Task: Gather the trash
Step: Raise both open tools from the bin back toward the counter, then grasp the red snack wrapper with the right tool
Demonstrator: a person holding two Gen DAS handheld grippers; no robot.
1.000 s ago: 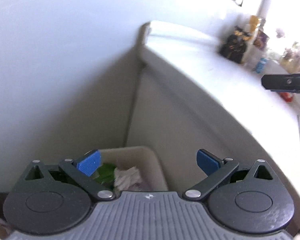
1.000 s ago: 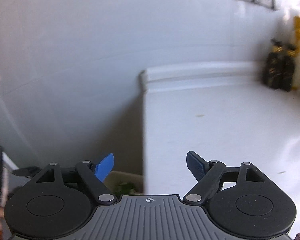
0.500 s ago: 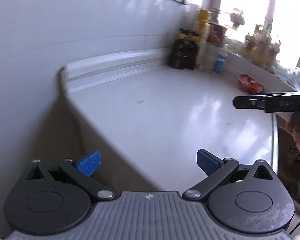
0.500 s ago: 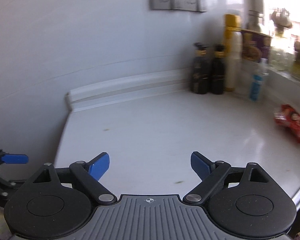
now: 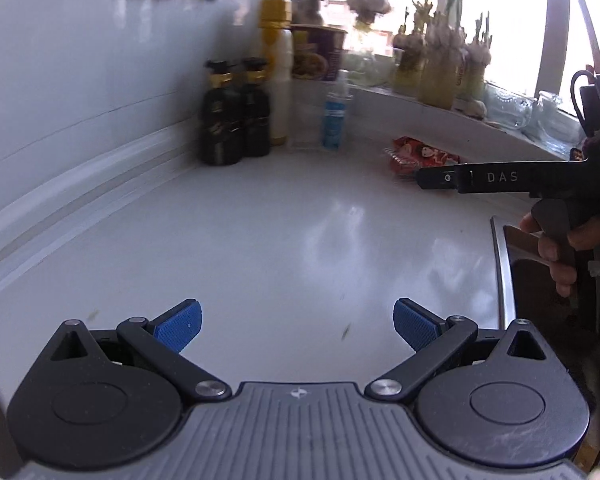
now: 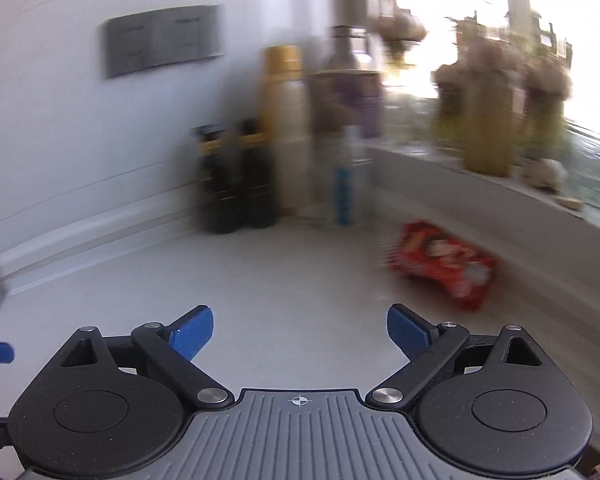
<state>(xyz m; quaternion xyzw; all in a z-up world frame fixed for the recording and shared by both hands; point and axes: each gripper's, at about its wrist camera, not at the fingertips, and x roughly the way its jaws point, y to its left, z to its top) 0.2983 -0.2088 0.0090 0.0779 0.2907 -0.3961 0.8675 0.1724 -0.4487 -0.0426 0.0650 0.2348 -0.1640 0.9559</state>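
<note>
- My view has swung from the bin to the counter.
- Both grippers empty: left gripper open; right gripper jaws just widened.
- Red wrapper, far right, is my next target.

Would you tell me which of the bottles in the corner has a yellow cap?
The tall pale bottle beside the two dark bottles; it alone has a yellow cap, while the small clear bottle has a blue label.
</note>
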